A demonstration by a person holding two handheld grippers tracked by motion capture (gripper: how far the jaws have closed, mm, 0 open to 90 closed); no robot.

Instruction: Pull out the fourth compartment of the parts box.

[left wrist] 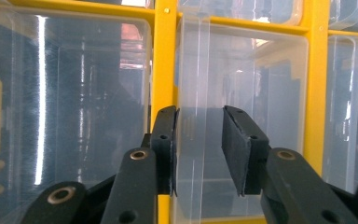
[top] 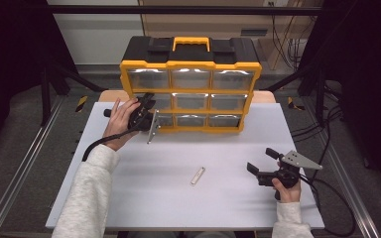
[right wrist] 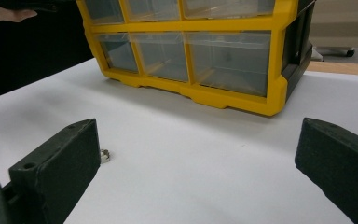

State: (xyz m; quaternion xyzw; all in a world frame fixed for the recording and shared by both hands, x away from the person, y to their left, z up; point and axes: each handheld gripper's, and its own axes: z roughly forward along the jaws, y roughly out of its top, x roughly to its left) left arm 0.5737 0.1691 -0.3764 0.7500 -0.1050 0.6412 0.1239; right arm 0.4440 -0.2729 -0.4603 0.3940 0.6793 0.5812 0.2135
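Nearest the person, the right gripper (top: 263,164) rests low over the front right part of the white table (top: 144,198), held in the right hand (top: 286,187), its jaws spread wide with nothing between them. In the right gripper view those jaws frame bare tabletop, and a small metal piece (right wrist: 105,155) lies just beside the left one. From above, that same slim metal piece (top: 197,176) lies flat near the middle of the table, well apart from both grippers. Farther back, the left hand (top: 120,119) holds the left gripper (top: 151,106) up against the left side of the yellow and black drawer cabinet (top: 191,64), which stands upright at the far edge of the table with its carrying handle (top: 191,42) on top. In the left gripper view the jaws stand at a middling gap right at the front of a clear plastic drawer (left wrist: 242,93), with the raised pull on the drawer's face between them; the left pad (left wrist: 165,140) lies at the pull's edge, while the right pad (left wrist: 235,144) stands a little off it, so the drawer is not clamped.
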